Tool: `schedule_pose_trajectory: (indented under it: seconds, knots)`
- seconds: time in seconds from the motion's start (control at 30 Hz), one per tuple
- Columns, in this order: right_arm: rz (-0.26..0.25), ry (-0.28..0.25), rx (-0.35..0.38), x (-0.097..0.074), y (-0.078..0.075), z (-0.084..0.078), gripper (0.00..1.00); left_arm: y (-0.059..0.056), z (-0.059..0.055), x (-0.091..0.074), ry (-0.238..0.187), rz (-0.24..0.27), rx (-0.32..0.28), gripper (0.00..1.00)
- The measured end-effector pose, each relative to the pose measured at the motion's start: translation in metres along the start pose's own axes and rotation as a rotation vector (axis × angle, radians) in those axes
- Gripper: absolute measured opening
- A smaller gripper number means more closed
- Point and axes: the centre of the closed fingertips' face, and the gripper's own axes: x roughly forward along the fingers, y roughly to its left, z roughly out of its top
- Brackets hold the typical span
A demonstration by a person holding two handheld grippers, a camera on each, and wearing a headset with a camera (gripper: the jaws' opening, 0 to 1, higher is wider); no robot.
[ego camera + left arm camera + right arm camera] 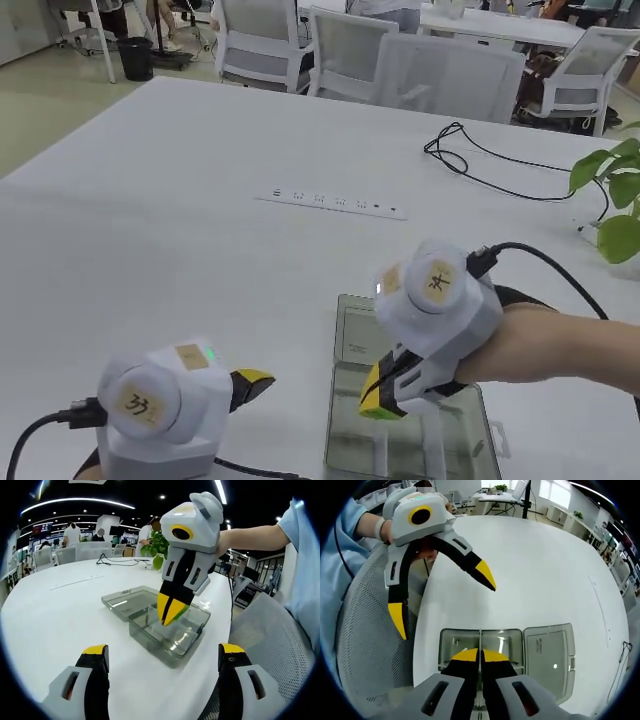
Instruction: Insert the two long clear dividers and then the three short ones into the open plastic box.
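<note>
The open clear plastic box (pixel 345 432) sits near the table's front edge, its lid (pixel 355 322) folded flat on the far side. My right gripper (pixel 378 398) points down into the box, jaws shut on what looks like a thin clear divider (pixel 480 639) standing across the box (pixel 455 644). The lid (pixel 547 652) lies flat beside it. The left gripper view shows the right gripper (pixel 170 614) over the box (pixel 165 649). My left gripper (pixel 240 390) hovers left of the box, open and holding nothing, as its own view (pixel 163 650) and the right gripper view (pixel 442 600) confirm.
A flush white power strip (pixel 335 200) lies mid-table, with a black cable (pixel 480 165) and a potted plant (pixel 610 200) at the far right. Grey mesh chairs (pixel 450 75) stand beyond the table. Another mesh chair (pixel 265 625) is close behind the near edge.
</note>
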Motion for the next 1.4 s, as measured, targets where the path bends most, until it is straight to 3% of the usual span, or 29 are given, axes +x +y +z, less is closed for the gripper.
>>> schedule_pose_trajectory:
  seconds: [0.57,1.23,1.3,1.4]
  knots:
    - [0.006,0.052,-0.006,0.0072,0.0004,-0.0047,0.02,-0.0029,0.0027,0.0020,0.001,-0.014,0.004,0.91]
    - [-0.003,0.041,-0.042,0.0073,0.0005,-0.0055,0.03,-0.0034,0.0064,0.0020,0.000,-0.021,0.017,0.91]
    - [-0.017,0.033,-0.059,0.0067,-0.0009,-0.0055,0.05,-0.0031,0.0067,0.0017,0.000,-0.020,0.018,0.91]
    - [-0.023,-0.013,-0.059,0.0048,-0.0014,-0.0008,0.17,-0.0025,0.0067,0.0012,-0.001,-0.018,0.018,0.91]
